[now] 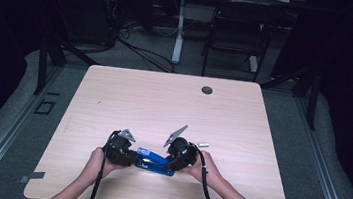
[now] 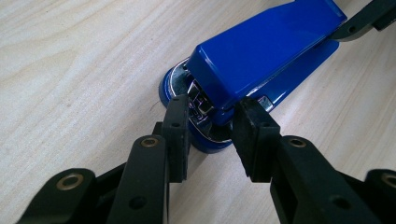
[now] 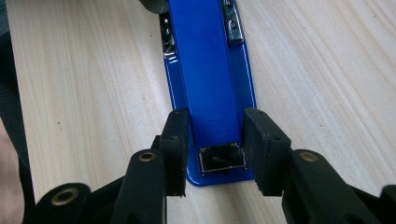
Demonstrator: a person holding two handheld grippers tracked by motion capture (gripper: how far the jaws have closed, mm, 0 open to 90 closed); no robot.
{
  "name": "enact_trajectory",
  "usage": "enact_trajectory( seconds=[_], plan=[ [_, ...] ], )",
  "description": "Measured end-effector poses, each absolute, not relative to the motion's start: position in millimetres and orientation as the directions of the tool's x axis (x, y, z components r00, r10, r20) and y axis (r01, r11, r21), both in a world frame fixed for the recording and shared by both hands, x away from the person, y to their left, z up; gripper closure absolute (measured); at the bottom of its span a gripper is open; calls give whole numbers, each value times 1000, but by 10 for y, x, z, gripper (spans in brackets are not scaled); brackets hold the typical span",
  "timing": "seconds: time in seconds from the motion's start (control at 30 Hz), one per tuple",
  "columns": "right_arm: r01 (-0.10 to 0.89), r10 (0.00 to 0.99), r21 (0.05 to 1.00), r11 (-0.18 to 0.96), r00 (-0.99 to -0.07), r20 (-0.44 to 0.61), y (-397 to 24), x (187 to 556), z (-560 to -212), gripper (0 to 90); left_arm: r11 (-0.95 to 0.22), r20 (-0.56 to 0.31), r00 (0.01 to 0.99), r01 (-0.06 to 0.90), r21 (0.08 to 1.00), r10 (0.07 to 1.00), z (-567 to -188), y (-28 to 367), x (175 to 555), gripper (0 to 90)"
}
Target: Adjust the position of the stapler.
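A blue stapler (image 1: 153, 159) lies flat near the front of the wooden table (image 1: 164, 103), held at both ends. My left gripper (image 1: 133, 159) is shut on its hinged rear end. In the left gripper view the pads (image 2: 177, 121) press on the chrome hinge and the blue cover of the stapler (image 2: 261, 51). My right gripper (image 1: 171, 165) is shut on the front end. In the right gripper view both pads (image 3: 177, 135) clamp the sides of the top arm of the stapler (image 3: 205, 70), just behind its nose. The right gripper's jaw tip (image 2: 364, 21) shows at the far end in the left gripper view.
A small silver metal piece (image 1: 203, 145) lies on the table just right of the right gripper. A round cable grommet (image 1: 207, 90) sits near the far edge. Beyond the table stand a black chair (image 1: 237, 31) and a desk leg (image 1: 178, 34).
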State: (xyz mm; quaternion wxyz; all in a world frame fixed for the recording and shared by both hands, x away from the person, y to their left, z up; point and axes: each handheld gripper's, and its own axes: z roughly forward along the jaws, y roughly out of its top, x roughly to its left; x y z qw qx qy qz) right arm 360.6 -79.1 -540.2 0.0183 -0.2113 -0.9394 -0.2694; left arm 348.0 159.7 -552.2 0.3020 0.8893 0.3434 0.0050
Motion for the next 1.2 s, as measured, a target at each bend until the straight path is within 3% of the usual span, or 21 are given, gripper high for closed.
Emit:
enact_trajectory(
  seconds=[1.2],
  plan=[
    [484, 446, 473, 736, -872, 200, -883, 3614, -5405, 631, -546, -157, 754, 587, 599, 638, -5558, 1399, 3681, 678]
  ],
)
